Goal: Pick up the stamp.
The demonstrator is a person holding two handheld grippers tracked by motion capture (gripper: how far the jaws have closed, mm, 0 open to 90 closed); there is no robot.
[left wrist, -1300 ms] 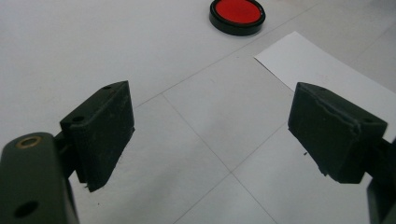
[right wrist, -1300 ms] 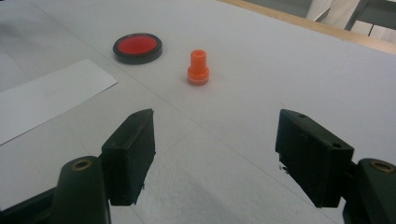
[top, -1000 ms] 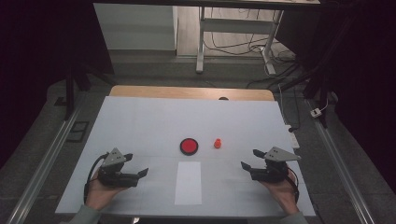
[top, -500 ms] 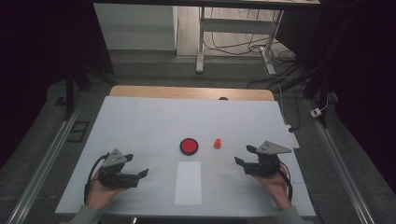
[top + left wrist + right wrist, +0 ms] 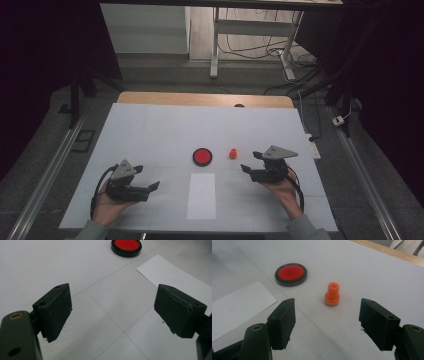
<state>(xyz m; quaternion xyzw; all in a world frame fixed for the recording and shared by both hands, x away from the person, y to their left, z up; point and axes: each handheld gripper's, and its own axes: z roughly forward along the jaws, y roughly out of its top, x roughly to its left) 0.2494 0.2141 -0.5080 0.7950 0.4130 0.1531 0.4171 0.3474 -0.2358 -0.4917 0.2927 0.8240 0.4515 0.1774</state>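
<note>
Standing upright: orange stamp (image 5: pixel 332 294)

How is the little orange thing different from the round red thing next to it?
The orange stamp stands tall and narrow, while the red pad lies flat and wide. The stamp is orange all over with a small hole on top; the pad is red inside a black rim. The stamp sits straight ahead of the open right gripper, the pad off to one side. Both rest on the white table, untouched.
</note>
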